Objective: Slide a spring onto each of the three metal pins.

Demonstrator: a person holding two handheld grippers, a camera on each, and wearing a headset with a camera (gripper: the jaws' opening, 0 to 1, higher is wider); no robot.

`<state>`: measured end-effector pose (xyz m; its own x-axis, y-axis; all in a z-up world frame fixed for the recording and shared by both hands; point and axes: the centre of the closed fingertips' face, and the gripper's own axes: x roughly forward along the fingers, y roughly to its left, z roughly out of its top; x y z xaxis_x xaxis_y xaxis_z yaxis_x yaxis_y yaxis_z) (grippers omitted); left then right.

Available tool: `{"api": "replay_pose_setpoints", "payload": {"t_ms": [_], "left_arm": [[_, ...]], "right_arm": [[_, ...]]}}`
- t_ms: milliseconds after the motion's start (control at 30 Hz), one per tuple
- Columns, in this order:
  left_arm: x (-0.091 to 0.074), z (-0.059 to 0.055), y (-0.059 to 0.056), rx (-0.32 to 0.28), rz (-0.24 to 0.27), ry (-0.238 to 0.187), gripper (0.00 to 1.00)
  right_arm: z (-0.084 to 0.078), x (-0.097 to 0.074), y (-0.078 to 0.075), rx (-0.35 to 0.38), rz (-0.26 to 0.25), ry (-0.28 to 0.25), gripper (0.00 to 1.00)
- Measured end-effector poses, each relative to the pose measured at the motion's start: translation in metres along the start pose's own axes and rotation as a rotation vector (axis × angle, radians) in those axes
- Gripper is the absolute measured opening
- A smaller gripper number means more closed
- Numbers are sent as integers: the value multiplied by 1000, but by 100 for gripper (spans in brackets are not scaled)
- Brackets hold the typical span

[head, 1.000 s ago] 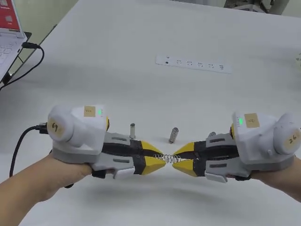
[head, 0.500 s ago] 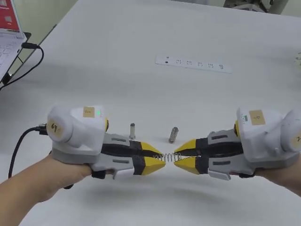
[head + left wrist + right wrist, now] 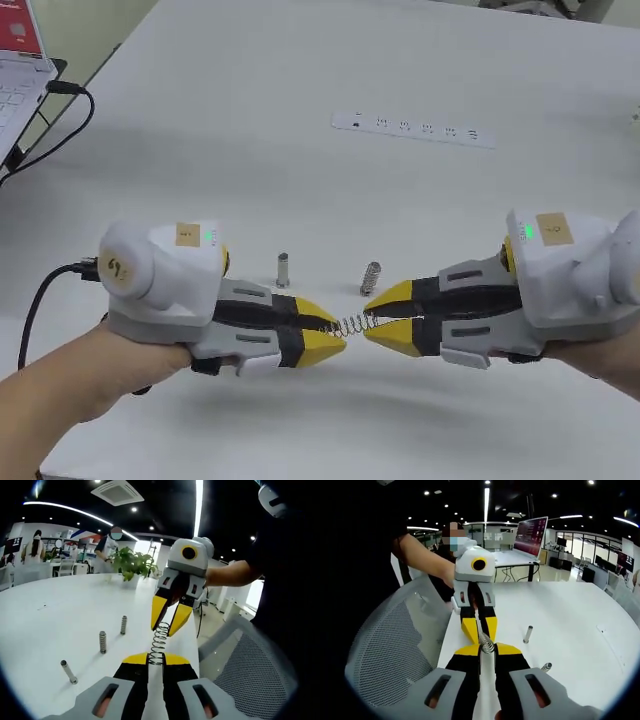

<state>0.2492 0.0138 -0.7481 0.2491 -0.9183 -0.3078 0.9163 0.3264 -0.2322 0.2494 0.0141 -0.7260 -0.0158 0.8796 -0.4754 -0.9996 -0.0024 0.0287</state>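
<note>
A small steel spring (image 3: 353,323) hangs in the air, stretched between the two grippers and tilted up to the right. My left gripper (image 3: 337,333) is shut on its left end. My right gripper (image 3: 369,317) faces it tip to tip and is shut on the other end. From the left gripper view the spring (image 3: 159,641) runs from my own jaws up into the right gripper (image 3: 169,626). On the table behind stand a bare metal pin (image 3: 283,270) and a pin with a spring on it (image 3: 371,277). A second sprung pin (image 3: 123,624) stands further along the row.
A white power strip (image 3: 413,130) lies further back on the white table (image 3: 250,120). A laptop (image 3: 18,60) and a black cable (image 3: 60,120) are at the far left. A mesh office chair (image 3: 390,645) stands off the table's near edge.
My right gripper has risen a little and moved slightly left, so the spring now slants up towards it. The left gripper has barely moved. The head camera has shifted a little.
</note>
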Motion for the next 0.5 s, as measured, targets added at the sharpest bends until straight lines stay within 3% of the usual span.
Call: {"api": "replay_pose_setpoints", "payload": {"t_ms": [167,300,500], "left_arm": [[0,-2,2,13,5,11,2],[0,-3,1,20,6,15,2],[6,-4,-5,47,-1,30,2]], "right_arm": [[1,2,-1,0,-3,-3,8],[10,4,-1,25,-4,-38,8],[25,16,4,-27,-9,-55,8]]}}
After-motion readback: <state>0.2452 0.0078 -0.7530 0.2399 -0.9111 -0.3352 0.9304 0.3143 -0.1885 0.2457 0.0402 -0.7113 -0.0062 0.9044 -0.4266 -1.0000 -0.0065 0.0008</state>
